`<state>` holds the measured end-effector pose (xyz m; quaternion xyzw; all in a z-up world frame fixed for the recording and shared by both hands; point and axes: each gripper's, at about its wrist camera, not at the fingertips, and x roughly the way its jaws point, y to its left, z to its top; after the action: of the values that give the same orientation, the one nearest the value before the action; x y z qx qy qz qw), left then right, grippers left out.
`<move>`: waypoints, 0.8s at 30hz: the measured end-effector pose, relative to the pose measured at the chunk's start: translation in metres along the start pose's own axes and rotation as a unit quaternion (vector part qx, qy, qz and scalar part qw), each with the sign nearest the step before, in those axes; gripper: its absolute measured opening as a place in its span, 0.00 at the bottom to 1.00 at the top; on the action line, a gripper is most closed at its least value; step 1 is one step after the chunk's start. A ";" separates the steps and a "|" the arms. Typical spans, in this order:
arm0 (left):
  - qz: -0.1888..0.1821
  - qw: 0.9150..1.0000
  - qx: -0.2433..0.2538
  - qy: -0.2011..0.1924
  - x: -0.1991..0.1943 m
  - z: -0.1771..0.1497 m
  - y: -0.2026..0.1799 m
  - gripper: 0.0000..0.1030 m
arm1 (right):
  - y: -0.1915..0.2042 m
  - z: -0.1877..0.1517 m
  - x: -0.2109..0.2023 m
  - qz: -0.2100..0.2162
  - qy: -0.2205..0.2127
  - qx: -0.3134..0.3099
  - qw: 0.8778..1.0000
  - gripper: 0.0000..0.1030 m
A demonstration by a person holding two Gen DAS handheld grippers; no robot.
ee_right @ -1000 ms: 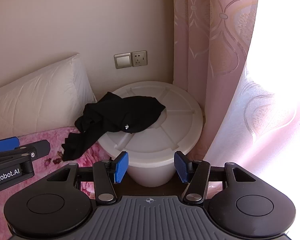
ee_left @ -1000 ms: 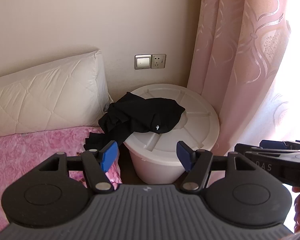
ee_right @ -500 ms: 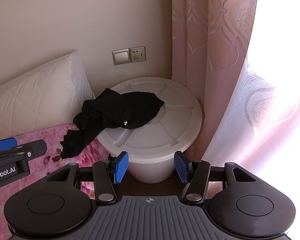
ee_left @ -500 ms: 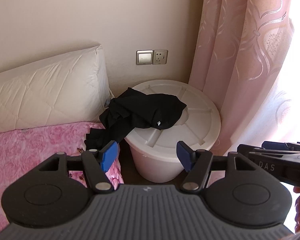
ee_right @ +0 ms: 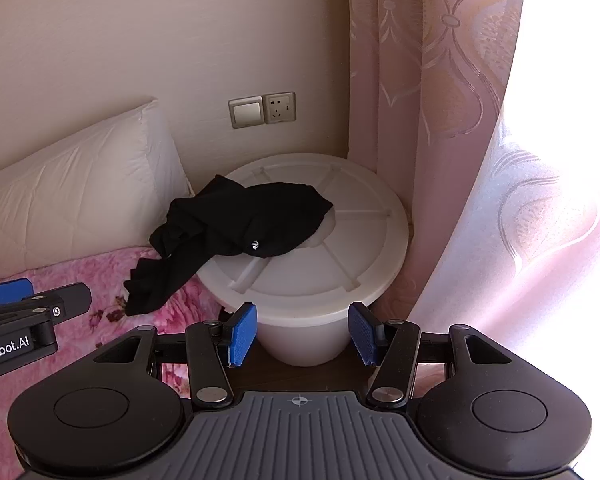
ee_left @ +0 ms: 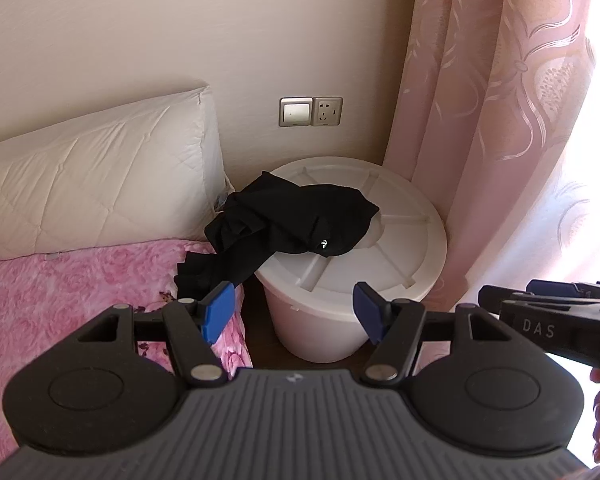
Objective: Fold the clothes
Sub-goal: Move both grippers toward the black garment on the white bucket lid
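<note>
Beside the pink floral bed (ee_left: 60,300), a black garment (ee_left: 292,224) lies crumpled across a white bucket lid (ee_left: 400,248), awaiting folding; both grippers, left gripper (ee_left: 294,312) and right gripper (ee_right: 302,334), hover short with jaws spread, empty.

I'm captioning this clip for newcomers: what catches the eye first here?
A crumpled black garment lies across the lid of a white bucket in the corner, one end trailing onto the pink floral bedspread. Both the left gripper and right gripper are open and empty, short of it. A pink curtain glows with sunlight at the right.
</note>
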<state>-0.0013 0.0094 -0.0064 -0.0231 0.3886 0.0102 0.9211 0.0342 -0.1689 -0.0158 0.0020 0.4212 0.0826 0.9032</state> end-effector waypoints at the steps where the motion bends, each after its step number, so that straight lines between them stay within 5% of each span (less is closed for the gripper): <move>1: 0.000 1.000 0.000 0.001 0.000 0.001 0.000 0.60 | 0.001 0.000 0.000 0.000 0.000 -0.001 1.000 0.53; 24: 0.008 1.000 -0.018 0.025 0.016 0.009 0.024 0.60 | 0.003 0.012 0.020 -0.002 0.018 0.001 1.000 0.53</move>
<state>0.0156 0.0334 -0.0129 -0.0365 0.4112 0.0236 0.9105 0.0552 -0.1625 -0.0233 0.0010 0.4377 0.0805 0.8955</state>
